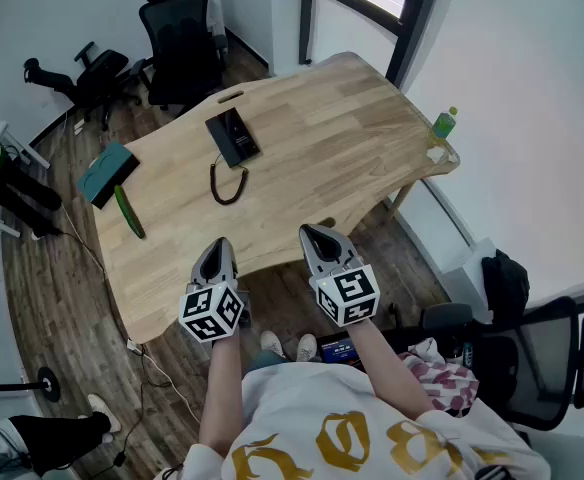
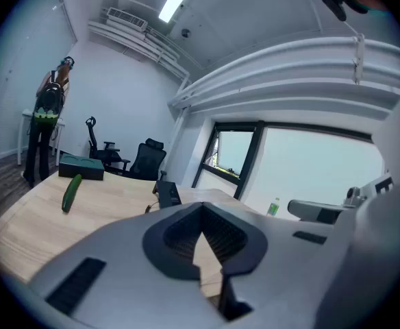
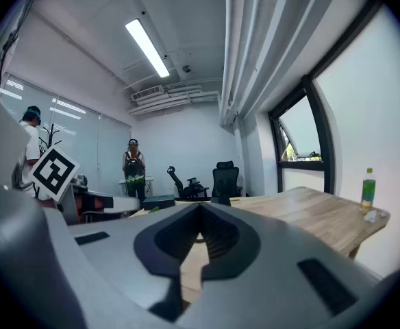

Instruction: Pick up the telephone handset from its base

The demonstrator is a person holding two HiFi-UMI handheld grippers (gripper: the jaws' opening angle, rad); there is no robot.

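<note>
Both grippers shut & empty; phone far across table, nothing reached yet.
Head view: telephone handset (image 1: 224,133) lies on its base (image 1: 244,148), far-centre on the wooden table (image 1: 352,148). The two read as one dark slab, well apart from my left gripper (image 1: 217,251) & right gripper (image 1: 319,238) at the near edge. Coiled cord (image 1: 227,183) loops on the near side. I judge the handset light, stiff, smooth plastic, prob. a bit slippery. Best taken across the narrow middle; cord will likely tug. Left gripper view: jaws together, nothing btwn them, touching nothing. Phone small & far past the tips, cucumber (image 2: 71,192) far left. Right gripper view: jaws closed on nothing too, bare table ahead. Whichever I use needs opening wide first.
</note>
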